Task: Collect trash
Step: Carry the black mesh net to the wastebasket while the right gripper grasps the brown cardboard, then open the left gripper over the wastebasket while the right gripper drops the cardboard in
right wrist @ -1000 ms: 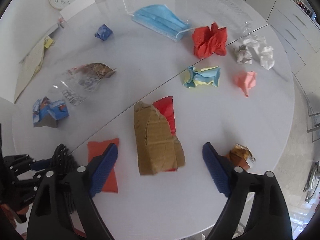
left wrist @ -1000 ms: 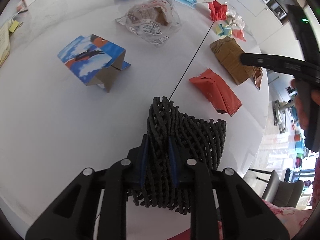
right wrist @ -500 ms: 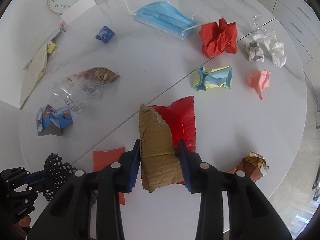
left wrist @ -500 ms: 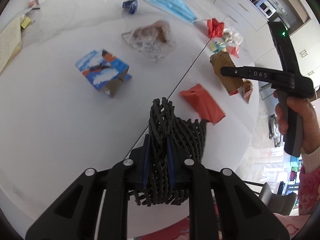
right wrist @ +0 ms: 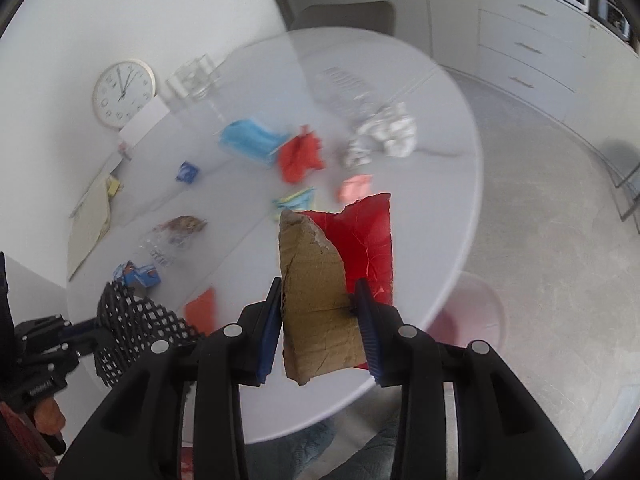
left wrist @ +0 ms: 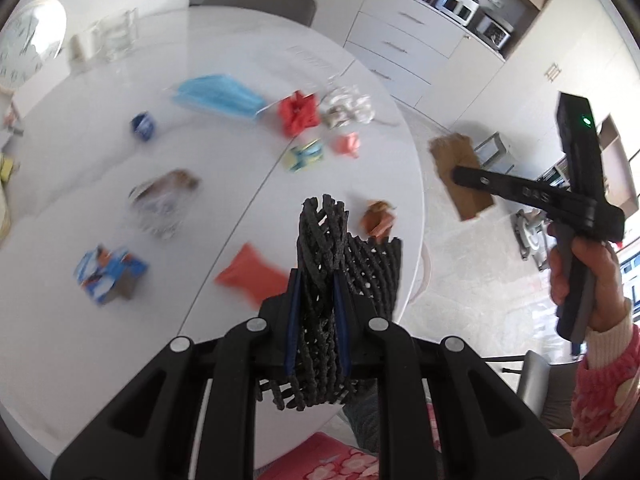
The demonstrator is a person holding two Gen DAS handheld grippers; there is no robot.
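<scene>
My left gripper (left wrist: 316,280) is shut on a black foam net sleeve (left wrist: 332,280), lifted above the white round table (left wrist: 80,340). My right gripper (right wrist: 318,300) is shut on a torn piece of brown cardboard (right wrist: 312,284) with a red sheet (right wrist: 368,240) behind it, both raised off the table. In the left wrist view the right gripper (left wrist: 460,174) holds the cardboard (left wrist: 460,168) out past the table's right edge. In the right wrist view the net sleeve (right wrist: 128,320) hangs at lower left.
Litter on the table: blue face mask (left wrist: 220,94), crumpled red paper (left wrist: 298,114), white wrappers (left wrist: 348,106), pink scrap (left wrist: 346,144), yellow-blue wad (left wrist: 304,156), orange packet (left wrist: 252,272), clear bag (left wrist: 160,200), blue carton (left wrist: 108,272), small blue wad (left wrist: 143,126), brown wrapper (left wrist: 376,218). Clock (right wrist: 122,94) and glass (right wrist: 194,78) at back.
The right gripper closed on the cardboard with the red sheet and lifted it off the table, out past the right edge. The left gripper rose with the net sleeve.
</scene>
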